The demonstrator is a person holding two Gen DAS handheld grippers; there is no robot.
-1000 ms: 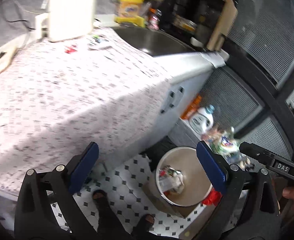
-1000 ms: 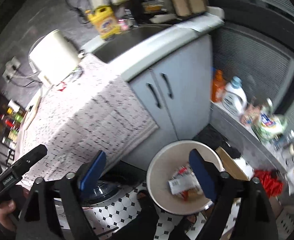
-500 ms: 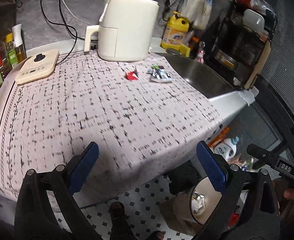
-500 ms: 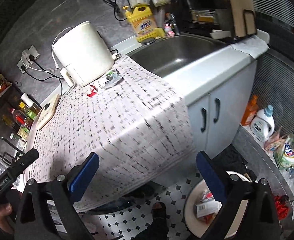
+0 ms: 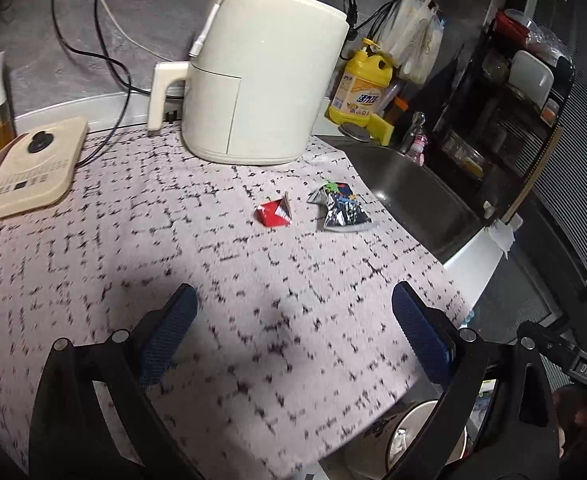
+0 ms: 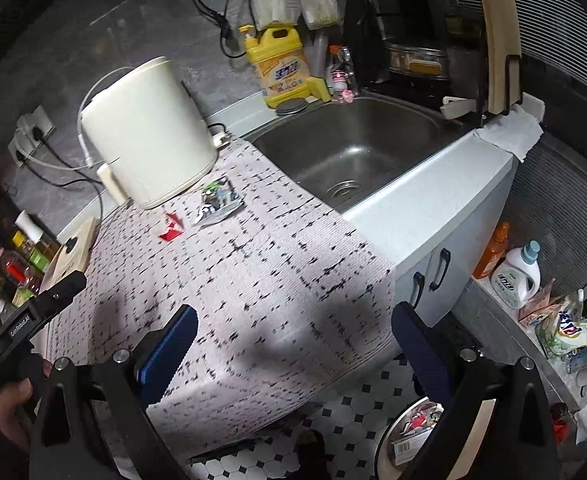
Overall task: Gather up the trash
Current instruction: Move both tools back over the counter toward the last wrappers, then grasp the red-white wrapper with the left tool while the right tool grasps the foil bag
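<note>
Both claws are spread wide with nothing between the pads: left claw (image 5: pixel 293 320) and right claw (image 6: pixel 293 330) hang over the near part of the counter (image 5: pixel 93 240), which has that grey cloth with black dashes on it.

Trash-wise, two bits sit on the far side, right in front of the white air fryer (image 5: pixel 261 80). One's a small red wrapper (image 5: pixel 274 213) folded into a pointy wedge. Just to its right, not touching, lies a crumpled silvery snack packet (image 5: pixel 341 208) with dark print and a bit of green. The sink (image 6: pixel 353 160) is right next to them.

Compared with a second ago: back then both cameras looked down at the trash bin (image 6: pixel 413 436) on the tiled floor, now it's barely peeking in at the bottom right. My right claw was slightly narrower then too.
</note>
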